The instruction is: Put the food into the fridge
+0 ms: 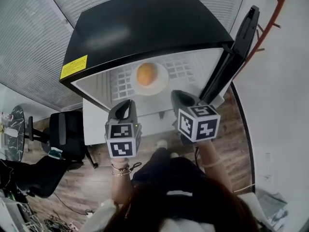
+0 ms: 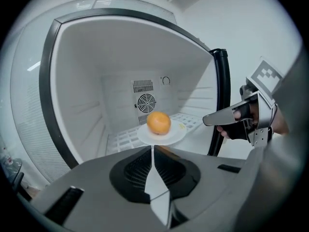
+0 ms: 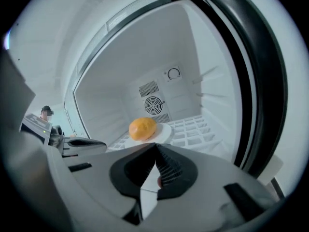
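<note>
An orange (image 1: 146, 74) lies on a white plate (image 1: 162, 84) on the wire shelf (image 1: 189, 69) inside the open fridge (image 1: 149, 28). Both grippers hover in front of the opening, short of the plate. My left gripper (image 1: 124, 105) has its jaws together with nothing between them; in its own view the orange (image 2: 159, 123) and plate (image 2: 175, 135) sit just beyond the tips (image 2: 153, 149). My right gripper (image 1: 181, 96) is also shut and empty, its tips (image 3: 155, 146) pointing at the orange (image 3: 142, 128). Each gripper shows in the other's view: the right (image 2: 227, 117), the left (image 3: 89, 143).
The fridge door (image 1: 232, 57) stands open at the right, its dark seal (image 3: 251, 81) close beside my right gripper. A fan vent (image 2: 146, 102) is on the fridge's back wall. A black office chair (image 1: 67, 129) stands on the wood floor at the left. A person (image 3: 47, 113) is far off at the left.
</note>
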Action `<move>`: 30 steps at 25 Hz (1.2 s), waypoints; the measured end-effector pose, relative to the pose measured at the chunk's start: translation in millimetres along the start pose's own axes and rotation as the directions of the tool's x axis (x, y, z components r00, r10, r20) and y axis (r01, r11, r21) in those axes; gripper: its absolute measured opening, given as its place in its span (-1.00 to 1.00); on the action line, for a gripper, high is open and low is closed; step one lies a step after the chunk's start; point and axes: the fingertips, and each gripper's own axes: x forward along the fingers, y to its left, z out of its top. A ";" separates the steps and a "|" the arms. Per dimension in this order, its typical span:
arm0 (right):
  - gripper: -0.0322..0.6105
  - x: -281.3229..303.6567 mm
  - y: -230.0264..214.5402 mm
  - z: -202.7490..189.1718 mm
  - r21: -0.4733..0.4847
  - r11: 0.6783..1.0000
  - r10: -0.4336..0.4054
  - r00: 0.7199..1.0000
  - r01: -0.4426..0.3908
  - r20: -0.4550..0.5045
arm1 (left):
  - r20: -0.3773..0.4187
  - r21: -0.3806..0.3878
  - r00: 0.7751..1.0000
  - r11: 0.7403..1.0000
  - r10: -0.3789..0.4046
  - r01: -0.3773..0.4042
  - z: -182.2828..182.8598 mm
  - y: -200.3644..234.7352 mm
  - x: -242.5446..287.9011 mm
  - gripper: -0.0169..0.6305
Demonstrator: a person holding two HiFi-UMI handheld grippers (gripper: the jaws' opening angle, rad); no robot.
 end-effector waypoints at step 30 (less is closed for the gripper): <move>-0.91 -97.3 105.3 -51.8 -0.306 0.948 -0.034 0.986 0.084 0.166 | 0.073 -0.041 0.997 0.998 -0.035 0.038 -69.0 -27.5 -138.1 -0.95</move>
